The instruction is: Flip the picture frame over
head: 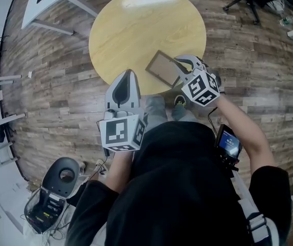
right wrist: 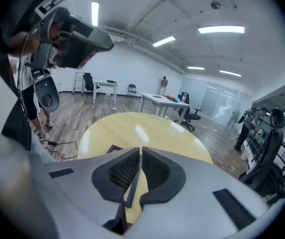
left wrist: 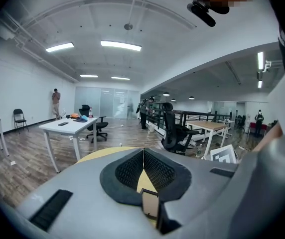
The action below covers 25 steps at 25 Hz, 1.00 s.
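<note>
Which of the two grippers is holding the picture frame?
The right gripper: its jaws are shut on the edge of the picture frame. The left gripper is shut on nothing, apart from it.

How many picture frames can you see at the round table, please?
1. The picture frame is at the round table's near edge, with one side clamped in the right gripper. Nothing suggests another is hidden.
</note>
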Motion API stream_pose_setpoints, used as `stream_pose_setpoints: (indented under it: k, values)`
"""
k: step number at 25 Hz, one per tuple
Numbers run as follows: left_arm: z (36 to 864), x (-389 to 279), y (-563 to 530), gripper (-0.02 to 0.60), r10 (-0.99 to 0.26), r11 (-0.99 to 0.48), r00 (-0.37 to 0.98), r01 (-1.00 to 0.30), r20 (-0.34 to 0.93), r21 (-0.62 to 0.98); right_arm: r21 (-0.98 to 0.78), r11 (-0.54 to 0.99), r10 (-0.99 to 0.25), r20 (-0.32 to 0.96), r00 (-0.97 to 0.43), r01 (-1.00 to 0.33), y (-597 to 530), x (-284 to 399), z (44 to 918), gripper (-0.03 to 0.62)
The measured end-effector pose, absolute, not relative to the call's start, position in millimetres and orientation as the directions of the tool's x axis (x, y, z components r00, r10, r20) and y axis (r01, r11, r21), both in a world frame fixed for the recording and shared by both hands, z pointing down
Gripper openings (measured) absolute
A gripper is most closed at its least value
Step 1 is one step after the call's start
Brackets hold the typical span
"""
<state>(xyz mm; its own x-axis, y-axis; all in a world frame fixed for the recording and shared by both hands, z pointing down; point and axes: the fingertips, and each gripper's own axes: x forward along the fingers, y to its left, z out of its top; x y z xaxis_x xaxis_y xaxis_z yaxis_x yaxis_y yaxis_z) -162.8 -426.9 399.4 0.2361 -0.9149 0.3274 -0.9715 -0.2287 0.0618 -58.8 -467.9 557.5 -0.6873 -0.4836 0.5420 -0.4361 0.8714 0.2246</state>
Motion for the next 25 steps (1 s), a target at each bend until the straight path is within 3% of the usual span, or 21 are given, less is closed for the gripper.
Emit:
stream_pose_setpoints:
  k: [7, 14, 25]
  values:
    - [367, -140, -431, 0.023, -0.930, -0.265, 0.270, -0.963, 0.249, 0.053, 0.256, 0.864, -0.498, 0.312, -0.809, -0.433, -455, -74, 433, 0.020]
    - [333, -122, -428, 0.023, -0.941, -0.288, 0.292, -0.956, 0.172, 0.050, 0.090, 0.816, -0.577, 0.072, -0.814, -0.571, -461, -51, 330, 0.020]
    - [324, -98, -419, 0.023, -0.937, -0.313, 0.319, -0.948, 0.142, 0.059, -0.037, 0.750, -0.657, 0.072, -0.751, -0.660, -458, 4, 338, 0.020]
